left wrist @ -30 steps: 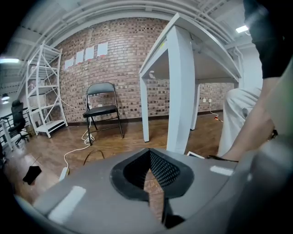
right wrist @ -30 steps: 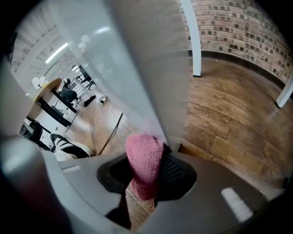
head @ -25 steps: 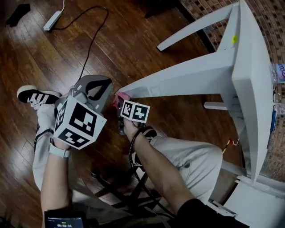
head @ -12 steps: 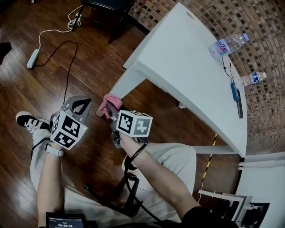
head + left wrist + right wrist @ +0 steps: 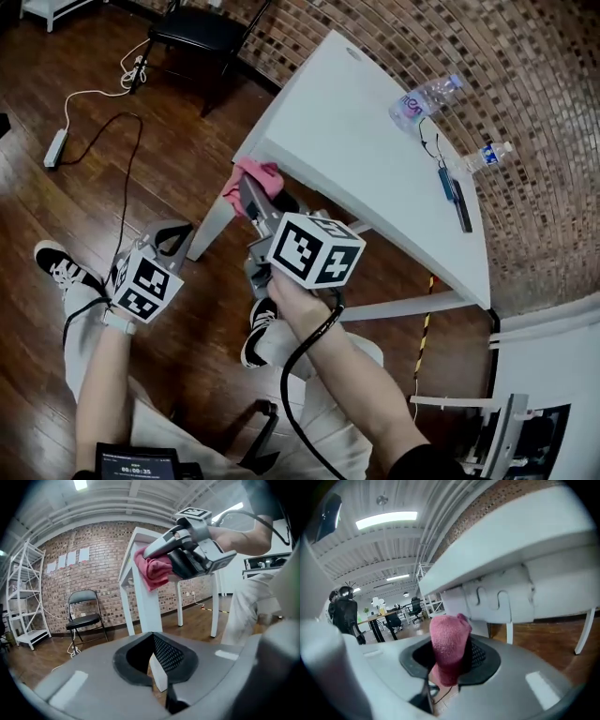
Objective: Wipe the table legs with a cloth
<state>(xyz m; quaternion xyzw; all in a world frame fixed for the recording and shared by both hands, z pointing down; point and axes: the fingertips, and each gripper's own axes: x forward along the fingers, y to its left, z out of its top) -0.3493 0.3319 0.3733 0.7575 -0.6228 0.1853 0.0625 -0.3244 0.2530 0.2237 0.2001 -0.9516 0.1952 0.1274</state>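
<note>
A white table (image 5: 375, 159) stands on a wood floor. Its near corner leg (image 5: 208, 230) slants down to the left. My right gripper (image 5: 246, 189) is shut on a pink cloth (image 5: 255, 174) and holds it against the top of that leg, just under the table's corner. In the right gripper view the cloth (image 5: 449, 644) sticks up between the jaws of the right gripper (image 5: 445, 667), below the table's apron (image 5: 511, 597). My left gripper (image 5: 178, 228) hangs lower, left of the leg, shut and empty. Its own view shows the leg (image 5: 145, 606) and the cloth (image 5: 152, 569) above.
A black folding chair (image 5: 202, 28) stands beyond the table, and a power strip (image 5: 54, 148) with its cord lies on the floor to the left. Two water bottles (image 5: 427, 96) and a dark flat object (image 5: 457, 199) lie on the tabletop. My shoe (image 5: 56, 262) is below the left gripper.
My right gripper has carried the pink cloth up the leg, from near its foot to just under the table's corner. The head view has risen above the tabletop.
</note>
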